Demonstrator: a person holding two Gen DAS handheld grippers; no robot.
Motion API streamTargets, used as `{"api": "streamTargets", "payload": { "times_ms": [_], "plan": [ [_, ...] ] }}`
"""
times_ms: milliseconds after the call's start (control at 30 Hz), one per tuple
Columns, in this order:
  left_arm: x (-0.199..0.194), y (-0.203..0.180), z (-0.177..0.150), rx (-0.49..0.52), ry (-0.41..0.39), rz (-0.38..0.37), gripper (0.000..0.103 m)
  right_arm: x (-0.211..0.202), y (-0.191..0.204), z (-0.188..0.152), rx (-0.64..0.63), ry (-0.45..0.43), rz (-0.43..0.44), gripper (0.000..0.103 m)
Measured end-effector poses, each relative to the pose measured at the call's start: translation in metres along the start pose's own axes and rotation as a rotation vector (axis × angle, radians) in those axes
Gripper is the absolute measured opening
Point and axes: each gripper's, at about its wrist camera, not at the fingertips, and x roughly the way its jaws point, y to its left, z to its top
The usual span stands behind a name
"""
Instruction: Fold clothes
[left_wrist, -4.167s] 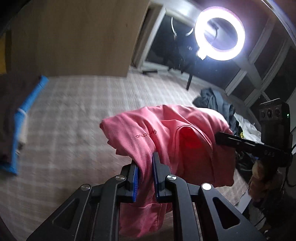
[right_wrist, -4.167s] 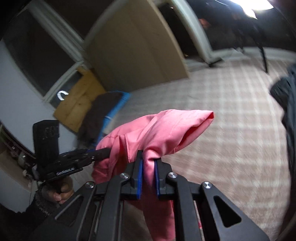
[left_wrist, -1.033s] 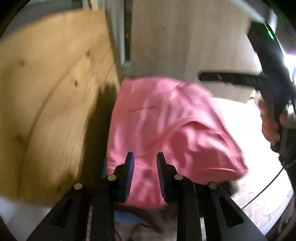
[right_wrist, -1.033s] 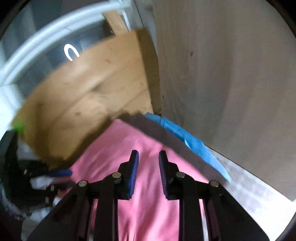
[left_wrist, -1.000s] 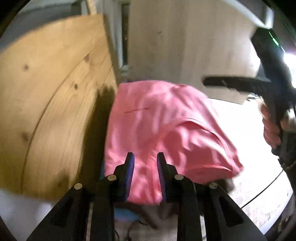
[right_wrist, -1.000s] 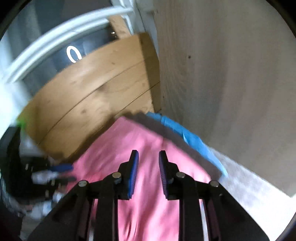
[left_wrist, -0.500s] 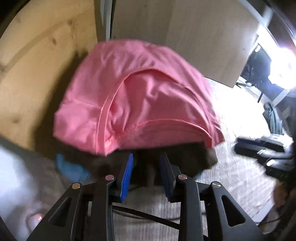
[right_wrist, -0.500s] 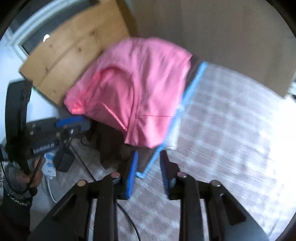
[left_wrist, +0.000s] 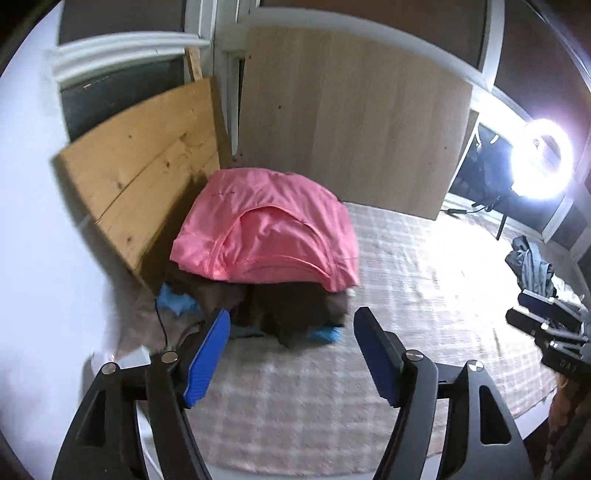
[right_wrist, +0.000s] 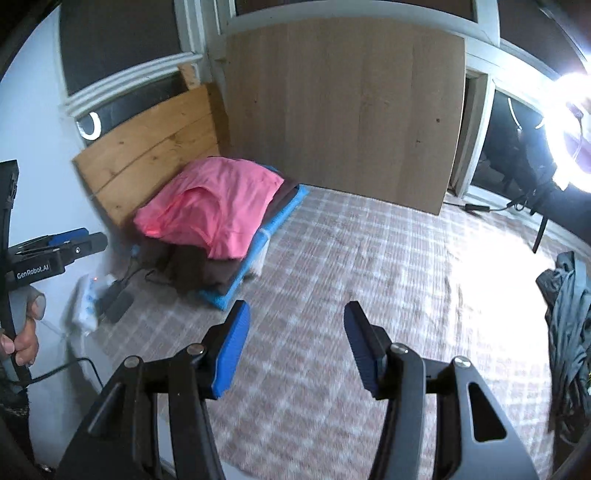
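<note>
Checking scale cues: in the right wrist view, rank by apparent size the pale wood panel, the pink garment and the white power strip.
1. pale wood panel
2. pink garment
3. white power strip
The gaps are clear.

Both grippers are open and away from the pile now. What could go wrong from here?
The pink shirt lies on top of the dark clothes and overhangs their front edge, so it may slide off or unfold. A power strip and cables lie on the floor beside the pile; a gripper could snag them.
</note>
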Motion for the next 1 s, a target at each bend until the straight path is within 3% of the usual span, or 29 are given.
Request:
{"api": "streamTargets", "payload": {
  "times_ms": [267, 500, 733, 1000],
  "plan": [
    [-0.066, -0.060, -0.058, -0.060, -0.043, 0.093, 0.075, -0.062, -0.038, -0.059, -0.034, -0.012, 0.077, 0.052],
    [-0.122, -0.112, -0.109, -0.109, -0.077, 0.168, 0.076, -0.107, -0.062, -0.108, -0.071, -0.033, 0.091, 0.052],
    [-0.148, -0.139, -0.139, -0.097, -0.065, 0.161, 0.076, -0.135, -0.069, -0.133, -0.078, -0.052, 0.093, 0.052],
    [-0.158, -0.139, -0.149, -0.096, -0.050, 0.144, 0.077, -0.153, -0.071, -0.146, -0.063, -0.073, 0.092, 0.053]
  ]
}}
